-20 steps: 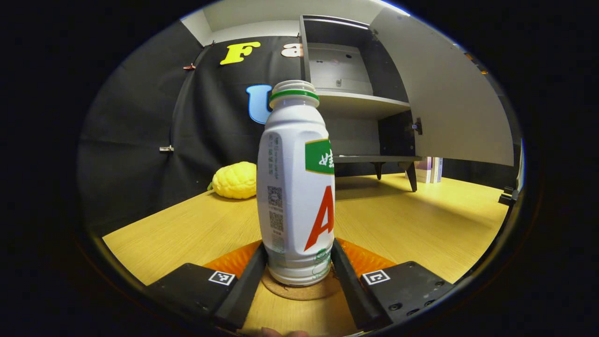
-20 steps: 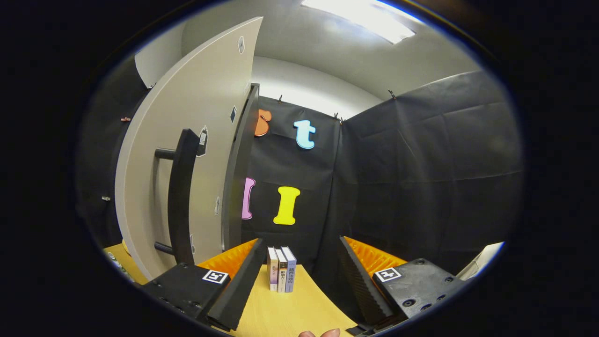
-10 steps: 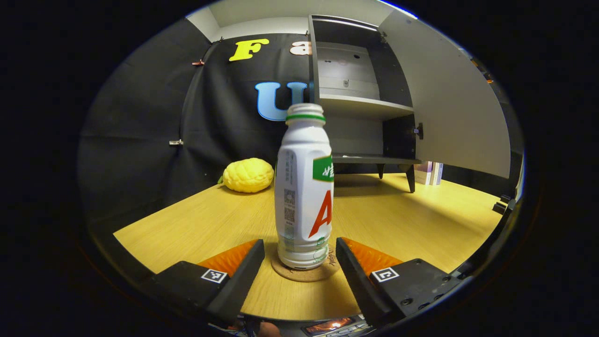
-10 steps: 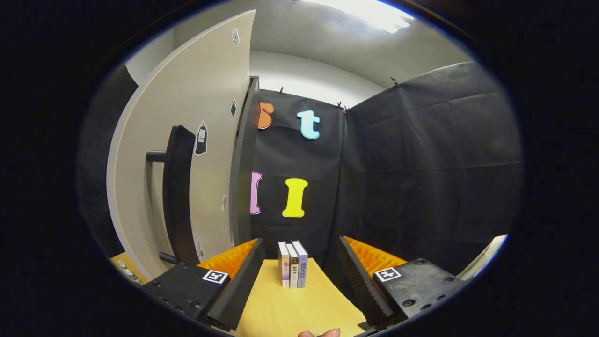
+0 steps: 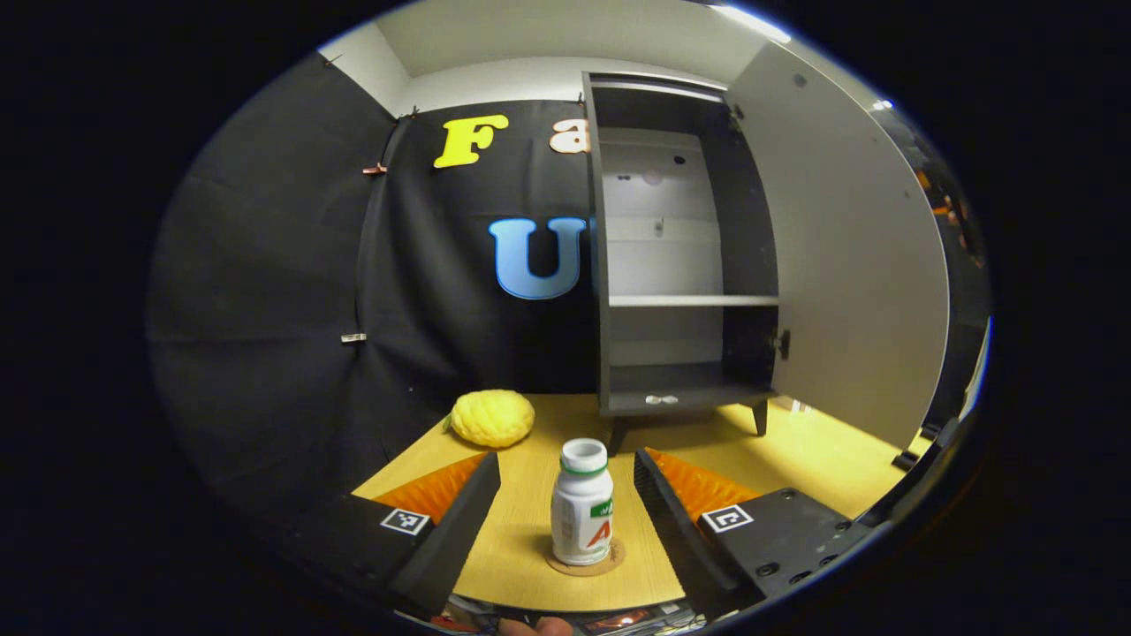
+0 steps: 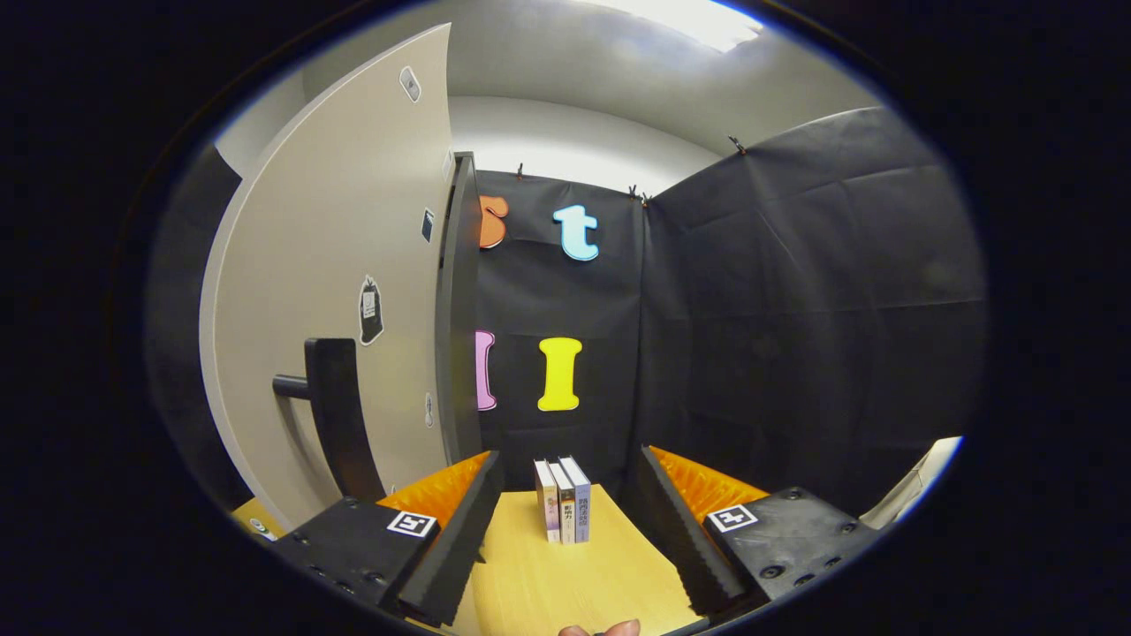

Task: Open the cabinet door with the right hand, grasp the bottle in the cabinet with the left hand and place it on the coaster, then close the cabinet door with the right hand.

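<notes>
So the left gripper (image 5: 565, 495) had its jaws spread wide with nothing pinched between them. In the left gripper view, lower centre of the frame, the bottle (image 5: 582, 515) stood upright on the coaster (image 5: 610, 562), framed by the two fingers but apart from both. Off to the left of it, a yellow lumpy fruit thing (image 5: 491, 417) sat on the wooden table (image 5: 822, 459). Behind, centre frame, was the cabinet (image 5: 680, 265) with bare shelves, its door (image 5: 857, 265) swung open to the right.

The right gripper (image 6: 570, 521) was spread too, holding nothing. In the right gripper view, three small books (image 6: 563, 500) stood upright between its fingers farther back, and the door's dark handle (image 6: 340, 424) showed at the left.
</notes>
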Demonstrator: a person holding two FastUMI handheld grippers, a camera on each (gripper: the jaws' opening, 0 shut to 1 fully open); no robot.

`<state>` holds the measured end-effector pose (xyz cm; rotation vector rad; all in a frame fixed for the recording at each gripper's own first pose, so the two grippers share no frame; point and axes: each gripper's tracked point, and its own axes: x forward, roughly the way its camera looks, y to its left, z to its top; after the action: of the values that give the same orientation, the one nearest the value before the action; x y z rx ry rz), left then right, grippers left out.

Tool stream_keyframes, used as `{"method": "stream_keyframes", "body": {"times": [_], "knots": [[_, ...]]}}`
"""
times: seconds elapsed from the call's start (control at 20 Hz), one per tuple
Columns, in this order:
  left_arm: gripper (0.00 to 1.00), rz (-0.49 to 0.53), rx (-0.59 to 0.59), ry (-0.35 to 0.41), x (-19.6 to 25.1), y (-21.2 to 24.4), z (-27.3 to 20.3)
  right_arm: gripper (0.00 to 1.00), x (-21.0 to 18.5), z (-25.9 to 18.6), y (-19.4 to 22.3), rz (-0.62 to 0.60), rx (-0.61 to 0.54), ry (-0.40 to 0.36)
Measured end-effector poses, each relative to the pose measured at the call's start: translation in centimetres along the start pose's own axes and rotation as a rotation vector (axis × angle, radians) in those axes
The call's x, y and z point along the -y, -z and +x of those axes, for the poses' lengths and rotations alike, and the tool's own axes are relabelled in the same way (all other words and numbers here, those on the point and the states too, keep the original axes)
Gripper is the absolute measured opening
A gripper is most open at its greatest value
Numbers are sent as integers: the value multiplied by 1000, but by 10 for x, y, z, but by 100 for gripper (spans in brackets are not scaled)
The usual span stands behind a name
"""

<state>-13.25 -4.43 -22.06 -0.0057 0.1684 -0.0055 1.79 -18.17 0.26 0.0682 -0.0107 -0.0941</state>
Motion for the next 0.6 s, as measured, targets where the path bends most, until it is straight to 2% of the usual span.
{"method": "stream_keyframes", "body": {"times": [0.25,0.4,0.6], "knots": [[96,46,15,-45,-24,-78,21,95,-6,0,8,30,-47,-9],[96,19,43,-52,-36,-113,34,95,-15,0,9,21,-54,-17],[96,35,105,-64,-51,-155,39,97,-56,-15,10,16,-67,-65]]}}
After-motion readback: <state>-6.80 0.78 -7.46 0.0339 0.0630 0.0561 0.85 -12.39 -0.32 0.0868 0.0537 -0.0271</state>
